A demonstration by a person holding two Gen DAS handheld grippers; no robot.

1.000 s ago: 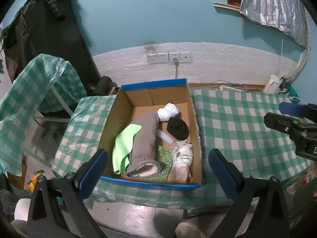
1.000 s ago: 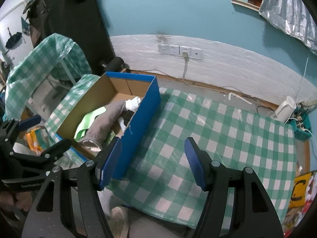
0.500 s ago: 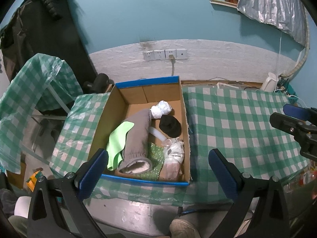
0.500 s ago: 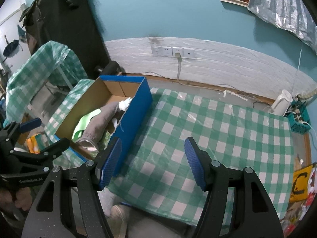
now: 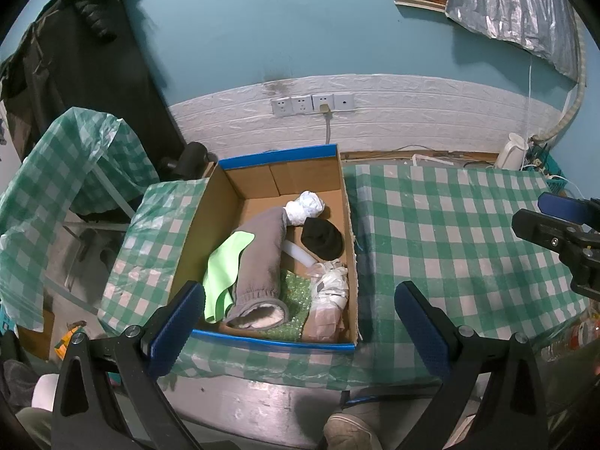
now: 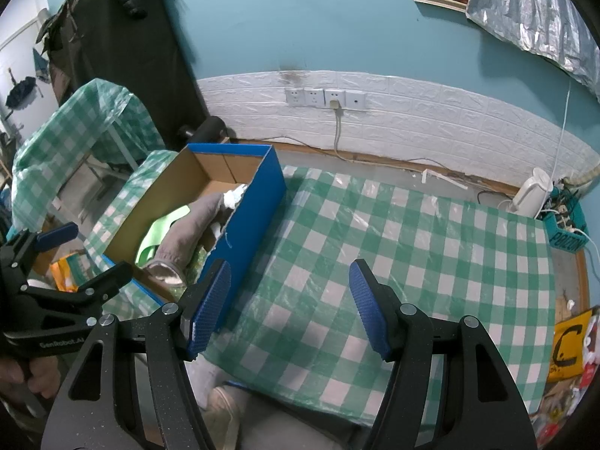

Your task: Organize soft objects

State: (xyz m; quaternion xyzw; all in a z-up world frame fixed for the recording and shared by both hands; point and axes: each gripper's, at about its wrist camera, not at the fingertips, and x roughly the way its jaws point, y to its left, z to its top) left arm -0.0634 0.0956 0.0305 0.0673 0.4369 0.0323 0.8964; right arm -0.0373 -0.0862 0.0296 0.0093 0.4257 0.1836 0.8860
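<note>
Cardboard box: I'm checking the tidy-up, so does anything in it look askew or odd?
Mostly a loose heap. The grey sleeve lies diagonally over the lime green cloth in the cardboard box, whose right wall edge looks ragged.

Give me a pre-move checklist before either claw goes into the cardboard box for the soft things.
1. Left claw open, nothing held: ok.
2. Right claw open, nothing held: ok.
3. Cardboard box top open, contents reachable: ok.
4. Grey sleeve on top of the pile, overlapping the green cloth: ok to grab first.
5. Black beanie lying free beside the white wad: ok.
6. What lies under the sleeve: cannot tell.
</note>
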